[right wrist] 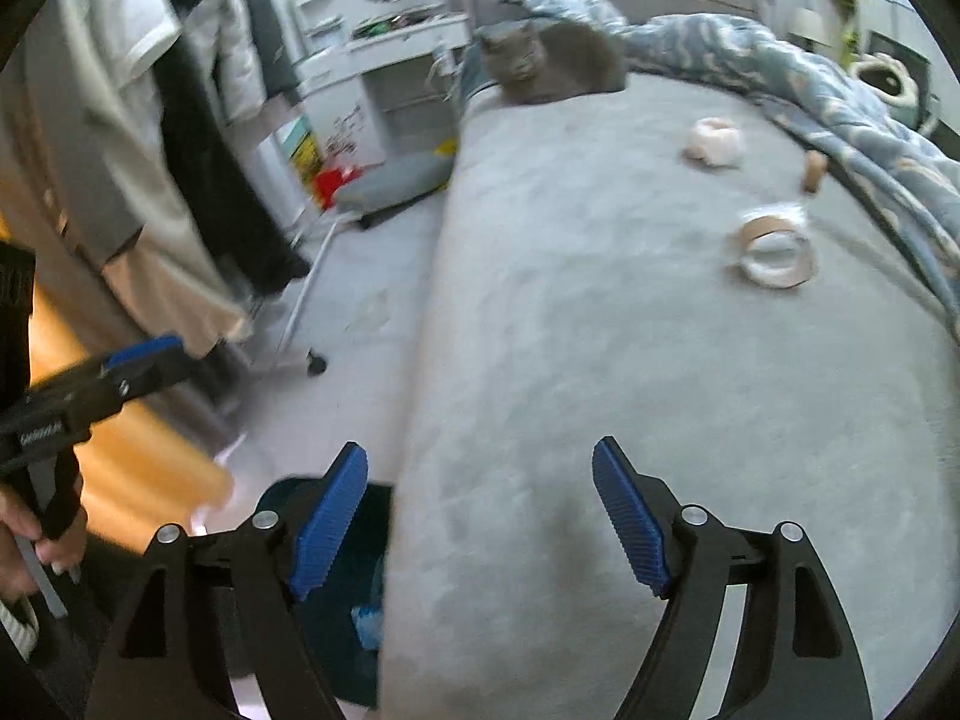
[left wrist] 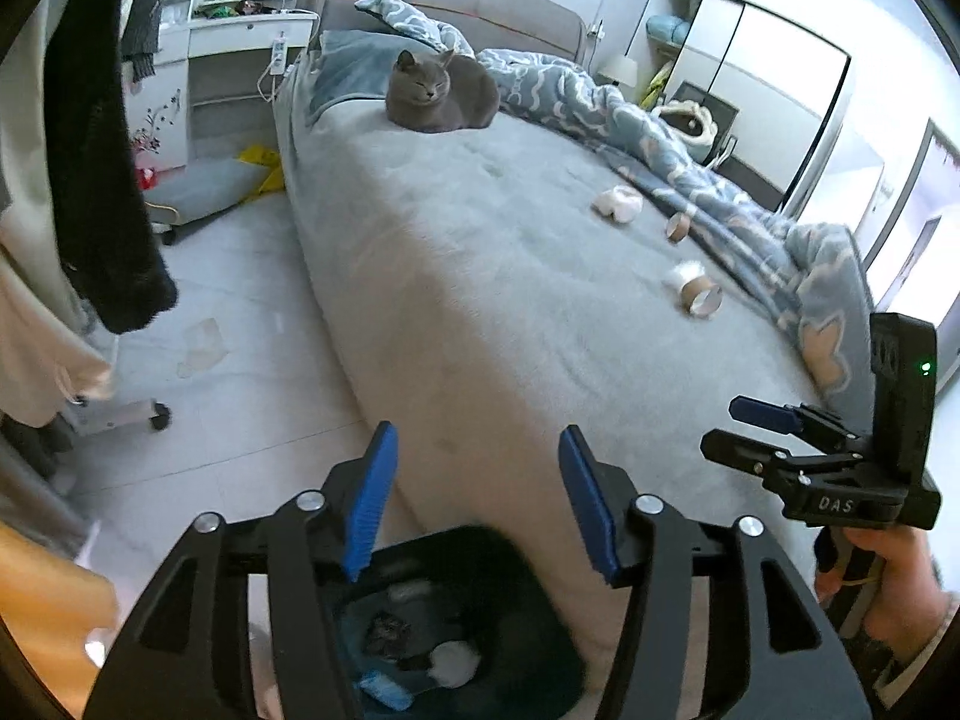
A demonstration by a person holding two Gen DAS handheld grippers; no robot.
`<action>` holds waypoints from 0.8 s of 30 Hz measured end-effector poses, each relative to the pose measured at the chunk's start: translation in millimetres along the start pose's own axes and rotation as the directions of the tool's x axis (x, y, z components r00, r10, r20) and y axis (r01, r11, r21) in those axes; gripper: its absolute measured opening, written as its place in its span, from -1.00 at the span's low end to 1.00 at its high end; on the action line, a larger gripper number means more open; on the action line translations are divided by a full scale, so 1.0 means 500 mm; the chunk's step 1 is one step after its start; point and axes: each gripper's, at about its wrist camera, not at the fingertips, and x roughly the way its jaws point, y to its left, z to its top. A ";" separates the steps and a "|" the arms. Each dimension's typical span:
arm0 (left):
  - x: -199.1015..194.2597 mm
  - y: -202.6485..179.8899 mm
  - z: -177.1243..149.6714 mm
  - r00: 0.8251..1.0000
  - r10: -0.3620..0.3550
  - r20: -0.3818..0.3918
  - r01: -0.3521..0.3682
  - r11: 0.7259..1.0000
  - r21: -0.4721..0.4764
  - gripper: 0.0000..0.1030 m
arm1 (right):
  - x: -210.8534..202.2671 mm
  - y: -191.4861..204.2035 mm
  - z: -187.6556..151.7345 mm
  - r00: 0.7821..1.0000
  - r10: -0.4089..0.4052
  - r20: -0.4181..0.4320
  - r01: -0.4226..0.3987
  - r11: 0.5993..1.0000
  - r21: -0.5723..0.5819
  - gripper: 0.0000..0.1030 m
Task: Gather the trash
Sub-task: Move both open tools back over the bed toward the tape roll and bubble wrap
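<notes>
trash left on the bed [left wrist: 480, 276]: tape roll [left wrist: 701, 297] with a white tissue wad [left wrist: 684, 273] touching it, right of centre in the left wrist view; a smaller cardboard ring [left wrist: 678, 227] above it, just beside the duvet edge; a pale crumpled wad [left wrist: 617, 203] left of that ring. right wrist view shows the same lot upper right: tape roll [right wrist: 777, 252], ring [right wrist: 815, 171], wad [right wrist: 714, 143].

left gripper [left wrist: 477, 501] jaws apart, nothing between the blue pads [left wrist: 372, 498]. directly under them, bottom centre, a black trash bin [left wrist: 516, 576] on the floor against the bed side, holding white wads, something blue and a dark scrap.

right gripper [right wrist: 480, 516] jaws apart wide, empty, over the bed's near edge; bin [right wrist: 336, 540] partly visible at lower left of that frame. right gripper also shows at lower right of the left view [left wrist: 735, 426], held by a hand [left wrist: 888, 570].

grey cat [left wrist: 441, 93] sits at the far end of the bed, top centre. blue patterned duvet [left wrist: 660, 138] is bunched along the right side. clothes [left wrist: 102, 180] hang at upper left.
</notes>
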 end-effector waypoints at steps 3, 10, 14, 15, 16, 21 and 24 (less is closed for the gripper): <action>0.025 -0.014 0.013 1.000 -0.007 -0.010 0.007 1.000 0.013 0.20 | -0.006 -0.033 0.023 0.999 -0.005 0.032 0.004 0.999 0.044 0.55; 0.062 -0.057 0.041 0.999 -0.050 -0.019 0.051 0.997 0.058 0.41 | 0.004 -0.110 0.074 0.996 -0.071 0.052 0.068 0.996 0.052 0.58; 0.088 -0.078 0.063 0.999 -0.045 -0.015 0.046 0.994 0.095 0.50 | 0.009 -0.164 0.096 0.993 -0.099 0.059 0.093 0.992 0.084 0.59; 0.098 -0.083 0.072 0.999 -0.047 -0.019 0.048 0.994 0.098 0.54 | 0.009 -0.176 0.099 0.993 -0.104 0.060 0.098 0.991 0.091 0.59; 0.105 -0.086 0.078 0.998 -0.051 -0.021 0.053 0.994 0.097 0.54 | 0.011 -0.189 0.105 0.992 -0.109 0.061 0.102 0.990 0.101 0.59; 0.138 -0.113 0.109 0.997 -0.078 -0.021 0.080 0.990 0.113 0.58 | 0.022 -0.235 0.122 0.989 -0.132 0.062 0.123 0.984 0.128 0.59; 0.154 -0.130 0.124 0.996 -0.087 -0.019 0.089 0.986 0.144 0.60 | 0.033 -0.254 0.126 0.989 -0.136 0.055 0.128 0.982 0.138 0.59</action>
